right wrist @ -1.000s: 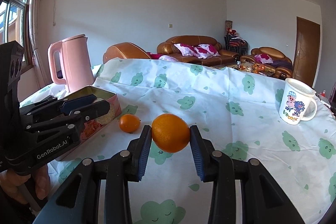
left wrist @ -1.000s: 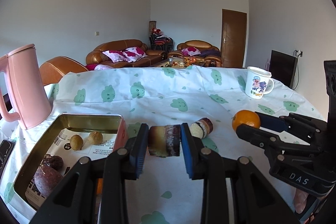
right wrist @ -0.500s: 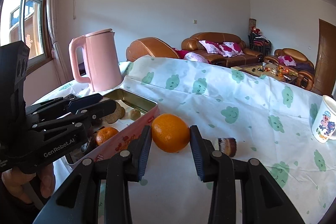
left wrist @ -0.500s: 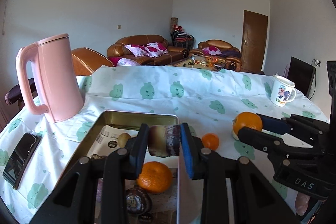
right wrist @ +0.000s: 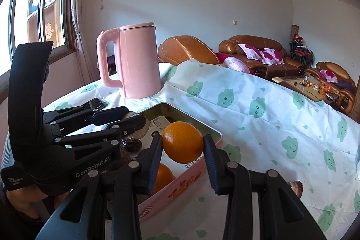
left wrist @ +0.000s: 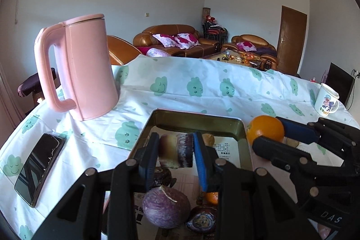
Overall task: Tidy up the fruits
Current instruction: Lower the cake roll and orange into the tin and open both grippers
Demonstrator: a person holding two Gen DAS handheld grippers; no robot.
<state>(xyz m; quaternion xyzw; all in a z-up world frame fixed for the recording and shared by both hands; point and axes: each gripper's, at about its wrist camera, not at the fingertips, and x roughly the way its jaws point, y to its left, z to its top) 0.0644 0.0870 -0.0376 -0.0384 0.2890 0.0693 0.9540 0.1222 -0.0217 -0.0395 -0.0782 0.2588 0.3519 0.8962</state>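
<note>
While both jaws hover over tin (left wrist: 198, 122), orange (right wrist: 182, 142) clamped right, cut fruit (left wrist: 176, 150) clamped left

"GenRobot.AI" on left gripper (right wrist: 126, 119); "DAS" on right gripper (left wrist: 273, 135)

My left gripper (left wrist: 176, 151) clamps a brown-purple fruit chunk (left wrist: 176, 151) over the tin (left wrist: 198, 120) (purple round fruit (left wrist: 166, 207) inside); right gripper (left wrist: 268, 135) pinches an orange (left wrist: 265, 130) at the tin's right rim.
</note>
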